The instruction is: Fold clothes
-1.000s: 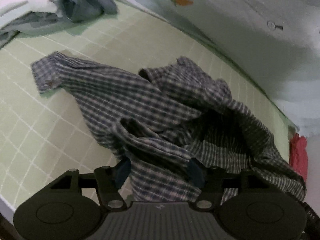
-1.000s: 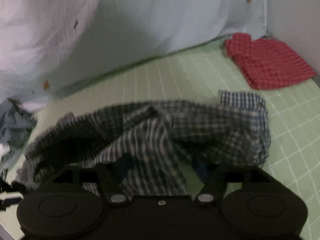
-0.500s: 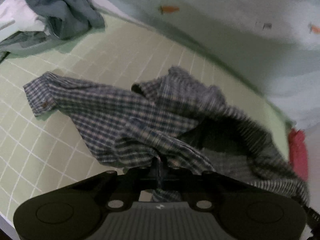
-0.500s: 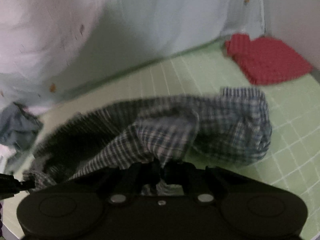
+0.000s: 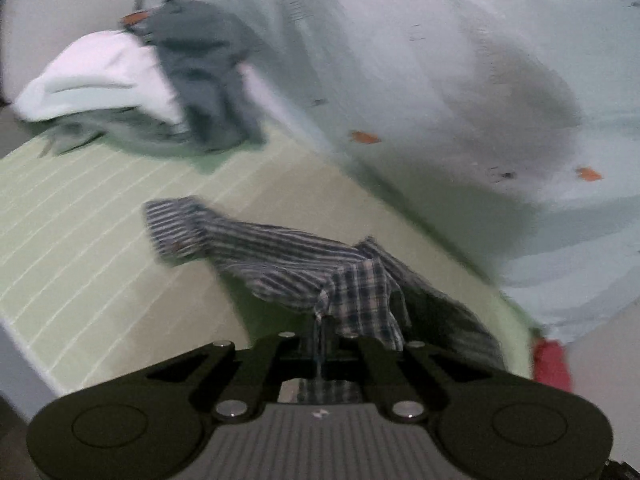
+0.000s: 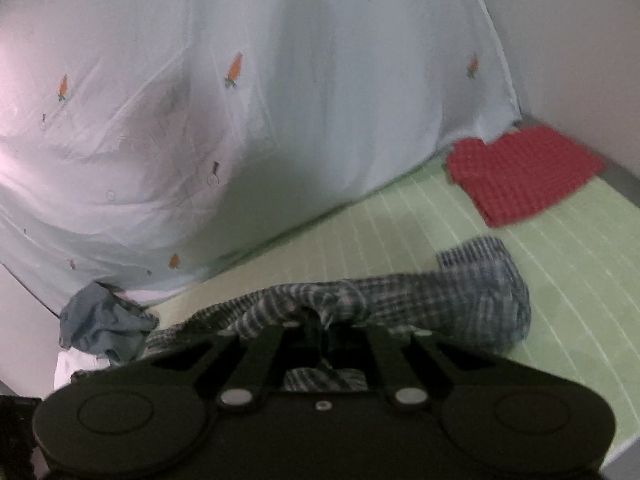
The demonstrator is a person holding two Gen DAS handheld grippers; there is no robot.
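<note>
A blue and white checked shirt [image 5: 288,256] hangs bunched above the green gridded surface [image 5: 80,248]. My left gripper [image 5: 320,320] is shut on a fold of it, and a sleeve with its cuff trails off to the left. In the right wrist view the same checked shirt [image 6: 440,300] stretches across the frame, with a cuff at the right end. My right gripper [image 6: 320,326] is shut on another fold of the cloth. Both views are blurred by motion.
A pile of grey and white clothes [image 5: 160,76] lies at the far left corner. A folded red garment [image 6: 520,172] sits at the far right corner. A pale blue sheet with carrot prints [image 6: 240,100] hangs behind the surface.
Both grippers went from open over the shirt to shut on it, then rose with the cloth. The shirt has lifted off the surface and both views tilt up toward the sheet.
</note>
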